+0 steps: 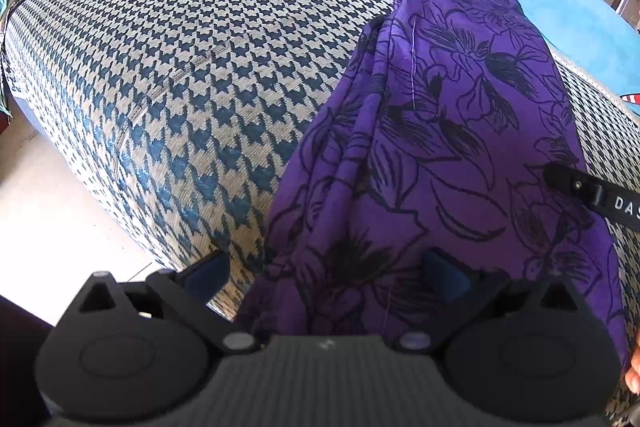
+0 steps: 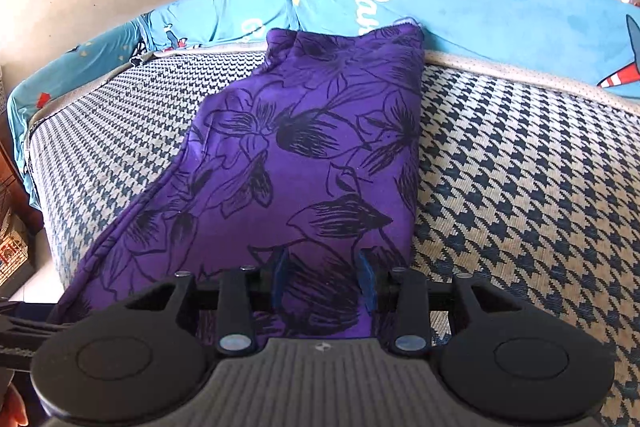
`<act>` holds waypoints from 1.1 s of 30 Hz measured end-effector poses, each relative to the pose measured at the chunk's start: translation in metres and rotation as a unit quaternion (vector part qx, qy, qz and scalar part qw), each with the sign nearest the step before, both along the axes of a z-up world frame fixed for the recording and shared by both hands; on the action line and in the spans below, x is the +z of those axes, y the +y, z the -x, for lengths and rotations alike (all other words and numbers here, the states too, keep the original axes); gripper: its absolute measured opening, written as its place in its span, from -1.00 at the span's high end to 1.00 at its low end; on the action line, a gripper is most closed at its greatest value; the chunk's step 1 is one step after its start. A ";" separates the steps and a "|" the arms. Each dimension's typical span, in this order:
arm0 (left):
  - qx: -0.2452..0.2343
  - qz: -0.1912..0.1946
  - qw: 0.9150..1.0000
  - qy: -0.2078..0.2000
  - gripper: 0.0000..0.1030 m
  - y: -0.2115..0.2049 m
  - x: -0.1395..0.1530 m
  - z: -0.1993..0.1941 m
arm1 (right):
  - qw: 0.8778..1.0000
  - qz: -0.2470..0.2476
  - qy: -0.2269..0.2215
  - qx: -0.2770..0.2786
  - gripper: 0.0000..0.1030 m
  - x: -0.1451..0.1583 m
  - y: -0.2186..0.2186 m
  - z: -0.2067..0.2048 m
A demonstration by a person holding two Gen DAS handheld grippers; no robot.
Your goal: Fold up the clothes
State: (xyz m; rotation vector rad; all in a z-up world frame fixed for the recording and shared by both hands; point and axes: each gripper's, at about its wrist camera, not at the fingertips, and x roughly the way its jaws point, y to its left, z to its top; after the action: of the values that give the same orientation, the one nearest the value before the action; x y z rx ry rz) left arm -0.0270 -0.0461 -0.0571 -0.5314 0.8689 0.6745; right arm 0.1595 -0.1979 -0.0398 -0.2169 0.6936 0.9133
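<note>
Houndstooth mattress [image 1: 180, 67] bare at left. Left gripper [image 1: 326, 273] wide open, near edge of purple floral garment [image 2: 312, 155] between fingers, ungripped. Garment laid lengthwise to blue bedding [image 2: 480, 11]. Right gripper [image 2: 324, 279] part open, straddling hem, grip unclear.

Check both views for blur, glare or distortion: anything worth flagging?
Left wrist view: strong fisheye bowing of the houndstooth mattress, dark corner vignetting, purple garment sharp. Right wrist view: same bowing, bright even daylight, no glare, garment print crisp.

Close wrist views (shared garment [image 1: 440, 147])
</note>
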 end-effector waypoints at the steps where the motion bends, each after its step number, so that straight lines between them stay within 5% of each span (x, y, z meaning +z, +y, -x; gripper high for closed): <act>1: 0.000 0.000 1.000 0.000 -1.00 0.000 0.000 0.000 | 1.000 0.002 0.003 -0.003 0.23 -0.003 0.004 -0.005; 12: -0.003 -0.003 1.000 -0.005 -1.00 0.000 0.000 0.001 | 0.999 -0.005 0.014 -0.043 0.03 -0.005 0.023 -0.036; 21: -0.006 -0.023 1.000 -0.004 -1.00 -0.006 -0.001 -0.001 | 0.998 0.045 -0.026 -0.017 -0.64 -0.009 0.055 -0.030; 26: -0.012 -0.051 0.999 0.002 -1.00 -0.013 0.000 -0.004 | 0.999 0.050 -0.010 -0.011 -0.97 -0.010 0.063 -0.038; 33: -0.016 -0.060 0.998 0.009 -1.00 -0.015 0.001 -0.006 | 0.998 0.054 0.018 -0.017 -1.00 -0.004 0.067 -0.044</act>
State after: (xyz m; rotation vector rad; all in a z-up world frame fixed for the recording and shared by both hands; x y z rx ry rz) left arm -0.0210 -0.0614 -0.0559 -0.4043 0.8473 0.6991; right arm 0.2035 -0.1311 -0.0439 -0.2847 0.7794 0.8489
